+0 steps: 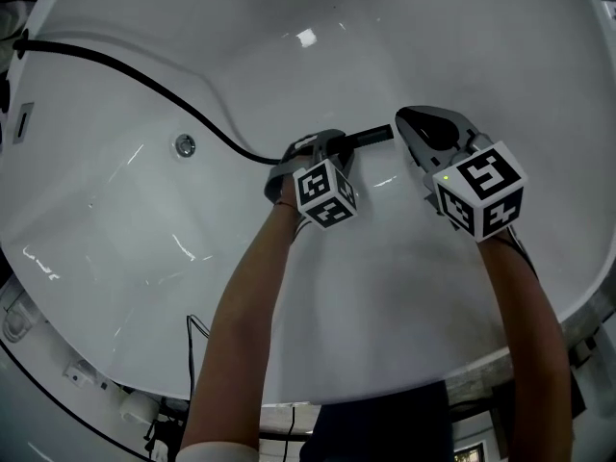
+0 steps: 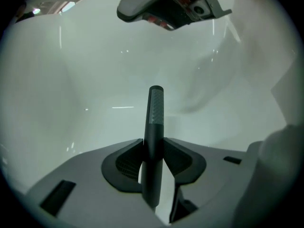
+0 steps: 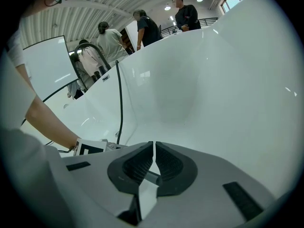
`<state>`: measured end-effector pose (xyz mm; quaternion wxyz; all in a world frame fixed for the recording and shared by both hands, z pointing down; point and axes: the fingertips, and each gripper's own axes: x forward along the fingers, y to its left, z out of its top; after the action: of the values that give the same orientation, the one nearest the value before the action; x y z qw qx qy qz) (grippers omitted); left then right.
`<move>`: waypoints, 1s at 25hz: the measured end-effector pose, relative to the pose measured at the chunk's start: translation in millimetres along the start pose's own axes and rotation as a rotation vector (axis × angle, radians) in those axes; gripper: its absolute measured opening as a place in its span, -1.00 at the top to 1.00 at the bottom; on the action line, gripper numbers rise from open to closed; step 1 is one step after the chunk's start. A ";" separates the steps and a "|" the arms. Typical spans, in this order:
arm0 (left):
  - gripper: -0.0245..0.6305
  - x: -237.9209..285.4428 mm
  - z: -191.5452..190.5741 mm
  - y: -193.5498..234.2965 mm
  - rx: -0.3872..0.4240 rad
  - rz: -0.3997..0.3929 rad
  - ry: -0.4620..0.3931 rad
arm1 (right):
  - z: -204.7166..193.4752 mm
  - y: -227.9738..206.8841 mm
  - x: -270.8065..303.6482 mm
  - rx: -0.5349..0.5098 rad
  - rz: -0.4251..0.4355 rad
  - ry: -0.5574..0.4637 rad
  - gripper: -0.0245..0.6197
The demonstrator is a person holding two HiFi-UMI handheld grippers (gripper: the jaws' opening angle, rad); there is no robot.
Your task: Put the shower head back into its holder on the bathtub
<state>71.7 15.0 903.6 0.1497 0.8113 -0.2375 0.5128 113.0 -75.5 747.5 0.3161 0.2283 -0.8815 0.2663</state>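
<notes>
my left gripper is clamped tight on a slim dark rod, which looks like the shower head handle. it's held low inside the white bathtub, and its black hose trails to the far-left rim. my right gripper sits just beside it, jaws closed to a thin slit, empty.

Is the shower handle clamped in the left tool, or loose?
Clamped: the left tool is shut tight on both sides of the dark shower handle, with no gap showing.
</notes>
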 end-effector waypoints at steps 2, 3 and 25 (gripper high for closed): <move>0.53 -21.3 10.3 9.0 -0.042 0.035 -0.038 | 17.9 5.5 -6.1 -0.023 0.006 -0.011 0.90; 0.53 -32.8 15.0 12.7 -0.063 0.049 -0.061 | 28.1 8.7 -9.4 -0.035 0.007 -0.018 0.90; 0.54 -300.4 69.3 90.6 -0.443 0.454 -0.530 | 180.6 94.9 -74.5 -0.122 0.025 -0.151 0.90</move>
<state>-32.8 -25.4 602.5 0.1376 0.7904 -0.5454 0.2427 31.9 -97.3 547.2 0.2586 0.2172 -0.9202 0.1981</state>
